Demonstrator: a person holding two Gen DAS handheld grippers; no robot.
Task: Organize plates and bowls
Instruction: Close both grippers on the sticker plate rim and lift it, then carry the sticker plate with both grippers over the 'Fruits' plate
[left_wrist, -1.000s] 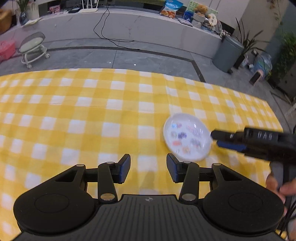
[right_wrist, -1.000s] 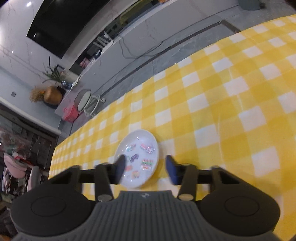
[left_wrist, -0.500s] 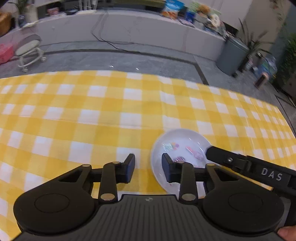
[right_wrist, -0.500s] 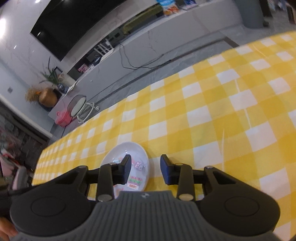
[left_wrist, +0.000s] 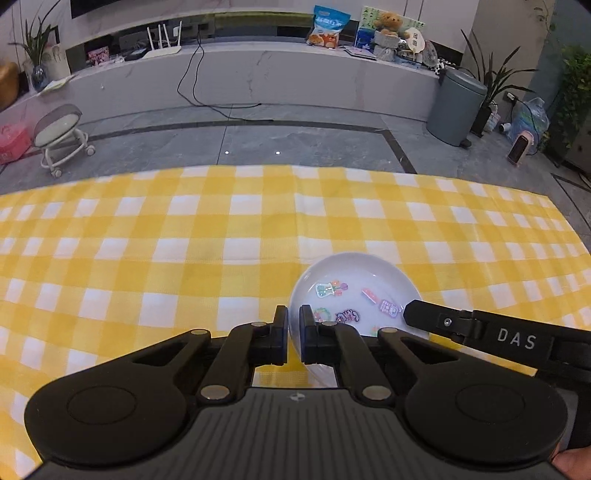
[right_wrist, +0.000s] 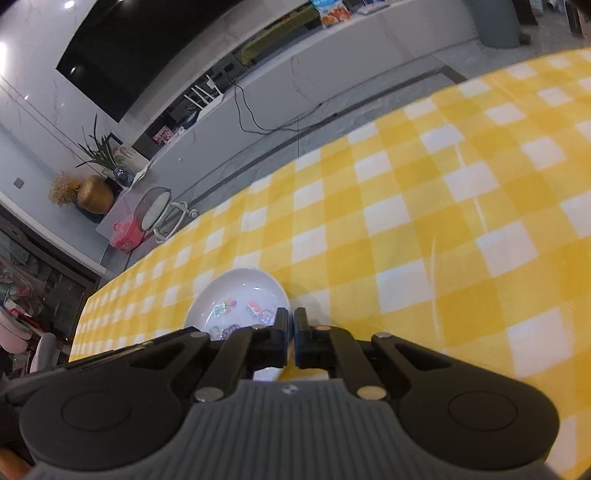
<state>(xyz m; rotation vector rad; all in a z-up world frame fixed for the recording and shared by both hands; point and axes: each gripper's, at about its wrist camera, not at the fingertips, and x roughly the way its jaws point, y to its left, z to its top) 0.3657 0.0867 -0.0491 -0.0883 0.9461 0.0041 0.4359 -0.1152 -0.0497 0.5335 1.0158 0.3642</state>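
On yellow checked cloth (left_wrist: 221, 236), round glossy white plate (left_wrist: 354, 277) with cartoon stickers.

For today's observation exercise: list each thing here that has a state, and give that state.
Left gripper: shut on the plate's left rim.
Right gripper: shut on the plate's right rim.
Plate: upright, gripped on both sides.
Tablecloth: spread flat, faintly creased.

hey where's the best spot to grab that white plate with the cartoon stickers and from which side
Grip the thin raised rim of the white plate, coming in low from its edges. It lies flat on the checked tablecloth, so only the rim offers purchase. The left claw and right claw are pinching opposite rims.
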